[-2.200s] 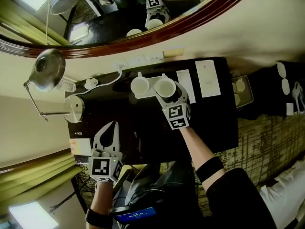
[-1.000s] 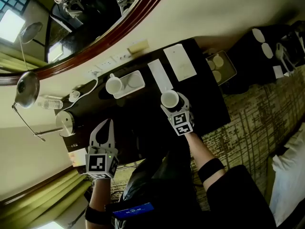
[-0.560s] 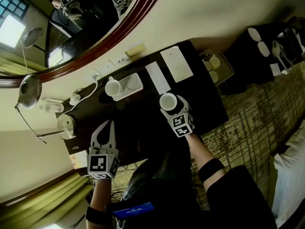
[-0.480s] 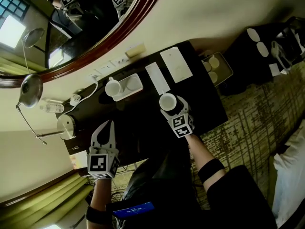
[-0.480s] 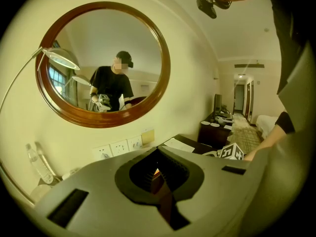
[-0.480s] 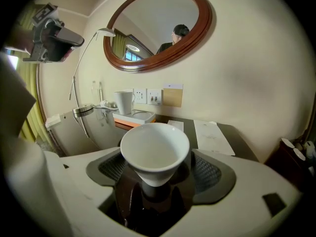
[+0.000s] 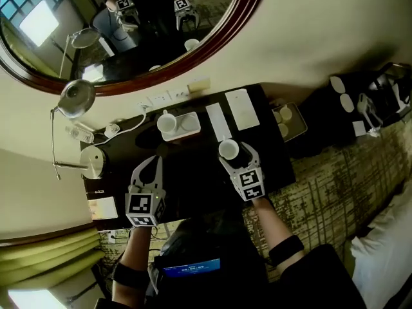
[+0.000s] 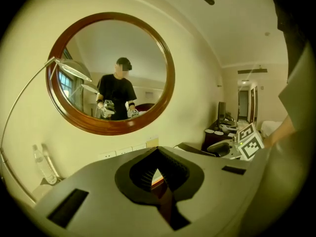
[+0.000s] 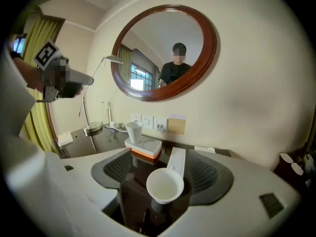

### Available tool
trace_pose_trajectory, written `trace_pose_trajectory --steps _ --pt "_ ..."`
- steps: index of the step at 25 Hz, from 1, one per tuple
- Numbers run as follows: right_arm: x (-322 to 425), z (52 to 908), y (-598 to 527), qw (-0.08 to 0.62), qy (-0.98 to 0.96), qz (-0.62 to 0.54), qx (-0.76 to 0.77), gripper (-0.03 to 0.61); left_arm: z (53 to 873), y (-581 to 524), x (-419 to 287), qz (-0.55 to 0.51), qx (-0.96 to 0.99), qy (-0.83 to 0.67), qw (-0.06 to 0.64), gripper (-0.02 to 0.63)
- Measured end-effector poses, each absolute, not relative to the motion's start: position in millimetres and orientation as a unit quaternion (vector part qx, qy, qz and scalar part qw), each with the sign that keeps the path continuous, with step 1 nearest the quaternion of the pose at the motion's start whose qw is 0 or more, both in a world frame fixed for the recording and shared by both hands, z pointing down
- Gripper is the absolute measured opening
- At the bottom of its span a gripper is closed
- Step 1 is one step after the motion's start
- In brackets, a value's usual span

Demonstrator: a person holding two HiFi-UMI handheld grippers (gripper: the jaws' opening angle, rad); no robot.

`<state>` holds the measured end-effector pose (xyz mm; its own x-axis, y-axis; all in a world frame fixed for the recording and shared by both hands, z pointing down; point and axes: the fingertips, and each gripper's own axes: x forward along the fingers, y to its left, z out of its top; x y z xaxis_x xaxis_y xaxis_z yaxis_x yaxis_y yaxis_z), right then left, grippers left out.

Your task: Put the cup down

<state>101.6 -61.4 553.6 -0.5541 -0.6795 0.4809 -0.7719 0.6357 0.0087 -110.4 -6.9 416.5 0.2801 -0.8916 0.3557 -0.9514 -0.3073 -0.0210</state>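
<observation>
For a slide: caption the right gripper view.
Right gripper open, jaws just narrowed, white cup standing untouched between them on glossy dark desk.

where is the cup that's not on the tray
Head view: the cup stands on the dark table, right of centre, between the jaws of the right gripper, near the white tray.

Head view: I look steeply down from above the dark surface (image 7: 193, 166), far enough off to take in the left tool (image 7: 149, 161), the right tool (image 7: 230, 148) and the wall behind.
Left gripper view: I sit low behind the jaws, facing the wall and the round mirror (image 8: 111, 73).
Right gripper view: same wall, close over the surface, with the white tray (image 9: 144, 147) just ahead.
Shared: the mirror shows in all three views; the tray shows in the head and right gripper views.
</observation>
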Motion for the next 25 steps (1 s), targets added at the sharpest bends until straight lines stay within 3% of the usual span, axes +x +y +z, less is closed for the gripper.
trace_pose_trajectory --steps 13,16,25 --pt "67.1 442.4 -44.1 0.176 -0.901 0.083 0.389 0.044 424.6 18.4 -136.0 0.126 0.775 -0.609 0.108 0.0" --pt "59.5 429.8 -38.5 0.168 -0.905 0.083 0.382 0.009 427.7 24.3 -139.4 0.121 0.772 -0.613 0.116 0.0" --pt "36.2 435.0 -21.7 0.182 -0.915 0.097 0.346 0.009 430.5 30.1 -142.8 0.116 0.776 -0.607 0.124 0.0"
